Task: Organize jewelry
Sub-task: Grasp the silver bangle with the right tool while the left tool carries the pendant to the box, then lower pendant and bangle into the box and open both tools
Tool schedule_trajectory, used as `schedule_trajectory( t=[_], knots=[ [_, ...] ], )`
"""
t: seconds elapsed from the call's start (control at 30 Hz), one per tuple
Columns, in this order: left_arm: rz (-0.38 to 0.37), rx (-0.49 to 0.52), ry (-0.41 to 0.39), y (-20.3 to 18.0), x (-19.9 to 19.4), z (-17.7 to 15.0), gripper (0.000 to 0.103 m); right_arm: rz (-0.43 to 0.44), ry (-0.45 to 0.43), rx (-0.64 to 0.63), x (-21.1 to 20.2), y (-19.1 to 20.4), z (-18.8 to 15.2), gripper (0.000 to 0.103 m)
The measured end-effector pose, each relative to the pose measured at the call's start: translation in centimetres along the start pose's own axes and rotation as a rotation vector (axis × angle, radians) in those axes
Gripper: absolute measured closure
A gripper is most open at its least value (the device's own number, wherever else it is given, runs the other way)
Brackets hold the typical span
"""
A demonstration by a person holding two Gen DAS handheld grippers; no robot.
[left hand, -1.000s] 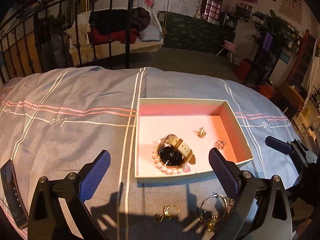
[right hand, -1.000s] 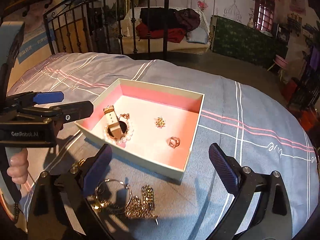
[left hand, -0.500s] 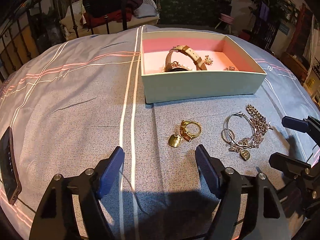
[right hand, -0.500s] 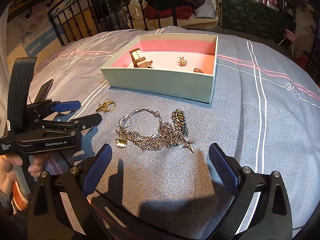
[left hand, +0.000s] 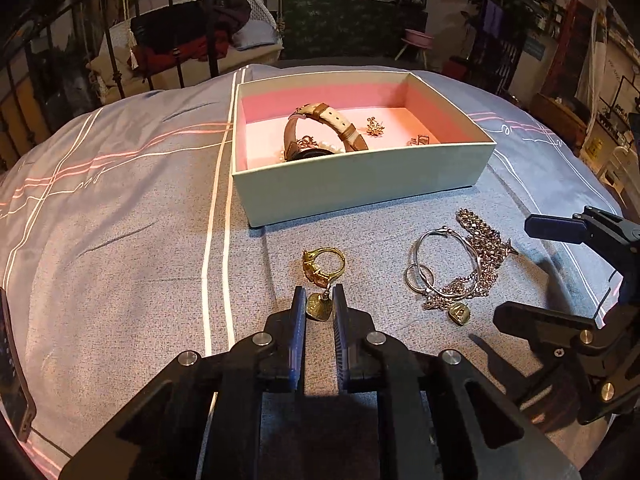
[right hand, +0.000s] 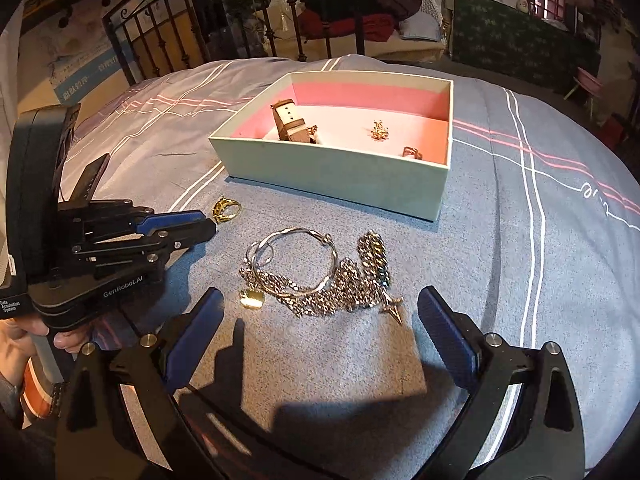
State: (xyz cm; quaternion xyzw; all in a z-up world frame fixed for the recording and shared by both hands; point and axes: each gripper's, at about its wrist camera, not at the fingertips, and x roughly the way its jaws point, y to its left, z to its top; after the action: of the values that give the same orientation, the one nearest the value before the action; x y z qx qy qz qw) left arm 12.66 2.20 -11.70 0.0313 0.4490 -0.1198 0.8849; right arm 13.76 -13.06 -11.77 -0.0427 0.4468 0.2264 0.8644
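Observation:
My left gripper [left hand: 319, 296] is closing its jaws on a small gold pendant [left hand: 319, 309] that lies on the grey bedspread, and the blue pads touch both its sides. A gold ring [left hand: 325, 265] joined to the pendant lies just beyond the tips. To the right sits a tangle of silver bangles and chains [left hand: 460, 264]. My right gripper [right hand: 320, 296] hangs open just short of that tangle [right hand: 320, 272], with nothing between its fingers. Behind stands the pale box [left hand: 360, 188] with a pink lining, and a tan-strapped watch [left hand: 316, 128] lies inside it.
A gold brooch [left hand: 375, 125] and a small ring [left hand: 418, 140] also lie in the box. A dark phone [left hand: 12, 368] rests at the bed's left edge. A black iron railing [right hand: 168, 28] runs behind the bed, and a hand [right hand: 24, 340] holds the left gripper.
The left gripper came down toward the bedspread and its jaws went from wide open to nearly together around the gold pendant. The right gripper also sank closer to the chains and stayed open.

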Motion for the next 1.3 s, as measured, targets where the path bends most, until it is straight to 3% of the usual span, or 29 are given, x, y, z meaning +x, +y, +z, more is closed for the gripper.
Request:
schedule_trajectory(
  t=[0.2,0.23,0.27,0.3,0.67,1.0,1.3],
  knots=[
    [0.017,-0.032,0.002,0.5,-0.5,-0.1,0.090,-0.008,0.039,-0.097,3.2,1.7,1.8,0.011],
    [0.016,-0.035,0.003,0.6,-0.6,-0.1,0.090,-0.005,0.047,-0.111,3.6,1.9,1.8,0.017],
    [0.017,-0.036,0.003,0.6,-0.7,-0.1,0.090,0.001,0.058,-0.122,3.9,2.1,1.8,0.039],
    [0.021,-0.037,0.002,0.6,-0.8,-0.1,0.090,0.009,0.056,-0.124,3.7,2.2,1.8,0.049],
    [0.007,-0.030,-0.038,-0.2,-2.0,1.9,0.090,0.006,-0.065,-0.096,-0.5,1.9,2.7,0.049],
    [0.019,-0.032,-0.151,-0.8,-3.3,8.9,0.090,-0.068,-0.183,-0.086,-2.9,0.1,8.5,0.049],
    [0.064,-0.087,-0.152,0.4,-2.3,13.7,0.090,-0.130,-0.195,-0.048,-2.0,-1.5,11.9,0.049]
  ],
)
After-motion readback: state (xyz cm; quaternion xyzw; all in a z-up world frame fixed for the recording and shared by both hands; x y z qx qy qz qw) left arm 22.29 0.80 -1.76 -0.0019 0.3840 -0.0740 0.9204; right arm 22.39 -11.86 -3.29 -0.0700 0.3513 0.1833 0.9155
